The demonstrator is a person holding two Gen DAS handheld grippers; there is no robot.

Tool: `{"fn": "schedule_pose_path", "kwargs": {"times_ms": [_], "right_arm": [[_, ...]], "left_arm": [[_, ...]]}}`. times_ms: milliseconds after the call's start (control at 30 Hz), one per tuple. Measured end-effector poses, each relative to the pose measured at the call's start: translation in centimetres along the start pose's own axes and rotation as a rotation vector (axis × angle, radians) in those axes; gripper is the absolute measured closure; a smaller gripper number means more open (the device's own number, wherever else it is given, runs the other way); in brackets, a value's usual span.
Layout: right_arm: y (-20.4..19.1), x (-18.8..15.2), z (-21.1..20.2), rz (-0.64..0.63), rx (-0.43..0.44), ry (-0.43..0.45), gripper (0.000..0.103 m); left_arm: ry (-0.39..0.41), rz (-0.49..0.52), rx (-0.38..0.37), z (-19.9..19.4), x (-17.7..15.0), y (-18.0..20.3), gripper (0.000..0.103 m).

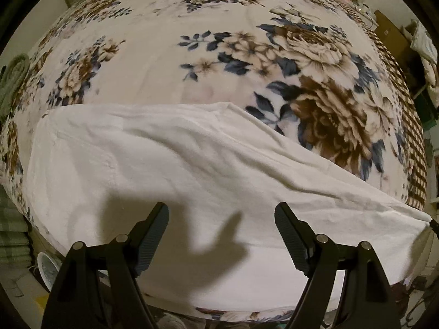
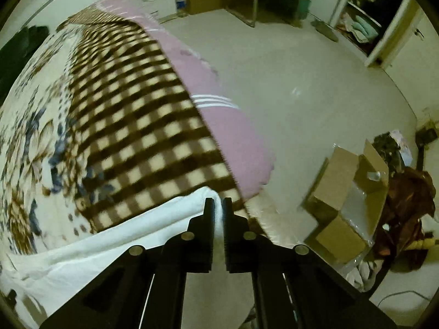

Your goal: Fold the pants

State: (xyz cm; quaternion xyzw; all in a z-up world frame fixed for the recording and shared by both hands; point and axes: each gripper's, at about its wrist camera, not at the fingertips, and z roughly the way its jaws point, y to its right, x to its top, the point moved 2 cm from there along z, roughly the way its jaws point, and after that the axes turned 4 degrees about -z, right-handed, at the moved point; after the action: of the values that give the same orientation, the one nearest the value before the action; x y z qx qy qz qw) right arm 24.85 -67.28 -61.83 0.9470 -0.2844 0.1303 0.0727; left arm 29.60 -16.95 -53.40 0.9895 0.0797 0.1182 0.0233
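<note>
Black ribbed pads fill the bottom of your left wrist view: your left hand-held gripper (image 1: 221,220) is released, its two fingers spread wide with nothing between them. It hangs over the white pants (image 1: 170,164), which lie flat across the near part of the bed on a floral blanket (image 1: 153,54). The cloth runs from a squared end at the left of that view to a narrowing end at the far right, and the shadow of the fingers falls on it just ahead of the pads.

Your right hand-held gripper (image 2: 218,205) is clenched on the pants (image 2: 115,235): a fold of white cloth stands pinched between its two nearly touching fingers, right at the end of the garment, near the bed's corner.

From the left wrist you get almost the whole length of the pants and the big brown and blue flowers of the blanket beyond them, with a sliver of the checked border at the right edge. The pinched end is at the very margin there, too small to read.

From the right wrist you get the grip itself, plus the brown and cream checked border (image 2: 142,137), a pink sheet (image 2: 233,137) hanging off the bed's side, the pale floor (image 2: 315,96) and some open cardboard boxes (image 2: 345,192) on it. Only a strip of the pants shows there, trailing off to the lower left.
</note>
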Motion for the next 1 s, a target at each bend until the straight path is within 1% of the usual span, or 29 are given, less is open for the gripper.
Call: {"fn": "schedule_pose_path", "kwargs": {"times_ms": [167, 200, 233, 267, 300, 333, 367, 400, 433, 467, 500, 533, 567, 633, 667, 700, 733, 767, 833, 933, 967, 1000], "right_arm": [[0.1, -0.9, 1.4, 0.012, -0.039, -0.05, 0.098], [0.1, -1.0, 2.3, 0.011, -0.039, -0.083, 0.097], [0.1, -1.4, 3.3, 0.008, -0.043, -0.136, 0.096], [0.1, -1.4, 4.1, 0.002, -0.065, -0.189, 0.094], [0.0, -1.4, 4.4, -0.011, -0.096, -0.23, 0.087], [-0.3, -1.2, 4.0, -0.02, -0.103, -0.234, 0.085], [-1.1, -1.0, 2.7, -0.027, -0.084, -0.217, 0.075], [-1.9, -1.0, 1.5, -0.035, -0.059, -0.2, 0.059], [-3.3, -1.1, 0.0, -0.054, -0.022, -0.177, 0.053], [-5.7, -1.3, -1.9, -0.098, 0.032, -0.151, 0.048], [-8.7, -1.6, -3.4, -0.167, 0.089, -0.141, 0.048], [-10.9, -2.2, -4.2, -0.219, 0.13, -0.142, 0.048], [-15.7, -3.4, -5.4, -0.334, 0.222, -0.158, 0.048], [-23.3, -5.6, -6.5, -0.519, 0.367, -0.198, 0.048], [-26.1, -6.7, -6.7, -0.584, 0.406, -0.206, 0.048], [-30.2, -8.1, -7.1, -0.674, 0.45, -0.206, 0.048], [-34.2, -9.6, -7.1, -0.763, 0.477, -0.207, 0.048], [-36.9, -10.8, -7.0, -0.819, 0.487, -0.211, 0.048], [-42.6, -13.0, -5.6, -0.94, 0.506, -0.256, 0.048], [-46.8, -14.6, -3.7, -1.022, 0.487, -0.308, 0.048], [-47.6, -15.0, -3.2, -1.043, 0.481, -0.323, 0.053], [-48.0, -15.0, -2.7, -1.046, 0.461, -0.317, 0.083]], "left_arm": [[0.0, -0.018, 0.024, 0.1, 0.3, -1.1, 0.025], [-0.001, -0.021, 0.029, 0.1, 0.4, -1.3, 0.025], [-0.005, -0.026, 0.035, 0.2, 0.5, -1.6, 0.025], [-0.012, -0.036, 0.044, 0.3, 0.6, -2.2, 0.025], [-0.016, -0.044, 0.05, 0.3, 0.7, -2.6, 0.025], [-0.02, -0.054, 0.054, 0.2, 0.8, -3.1, 0.025], [-0.023, -0.058, 0.064, 0.1, 0.9, -3.5, 0.025], [-0.025, -0.059, 0.075, 0.0, 1.0, -3.9, 0.025], [-0.024, -0.061, 0.086, -0.1, 1.3, -4.3, 0.025], [-0.022, -0.063, 0.094, -0.2, 1.4, -4.7, 0.025], [-0.016, -0.066, 0.104, -0.4, 1.7, -5.1, 0.025], [-0.009, -0.068, 0.114, -0.5, 2.1, -5.4, 0.025], [0.0, -0.072, 0.129, -0.6, 2.5, -5.9, 0.025], [0.01, -0.079, 0.151, -0.6, 3.3, -6.7, 0.025], [0.009, -0.087, 0.156, -0.5, 3.8, -7.2, 0.025], [0.004, -0.096, 0.157, -0.2, 4.3, -7.7, 0.025], [0.002, -0.101, 0.158, 0.0, 4.7, -8.0, 0.025], [-0.001, -0.102, 0.16, 0.3, 5.1, -8.4, 0.025], [-0.01, -0.098, 0.164, 1.0, 5.9, -9.0, 0.025], [-0.026, -0.096, 0.15, 2.0, 6.9, -9.7, 0.025], [-0.036, -0.093, 0.143, 2.5, 7.2, -10.0, 0.025], [-0.04, -0.091, 0.142, 2.6, 7.3, -9.9, 0.025]]}}
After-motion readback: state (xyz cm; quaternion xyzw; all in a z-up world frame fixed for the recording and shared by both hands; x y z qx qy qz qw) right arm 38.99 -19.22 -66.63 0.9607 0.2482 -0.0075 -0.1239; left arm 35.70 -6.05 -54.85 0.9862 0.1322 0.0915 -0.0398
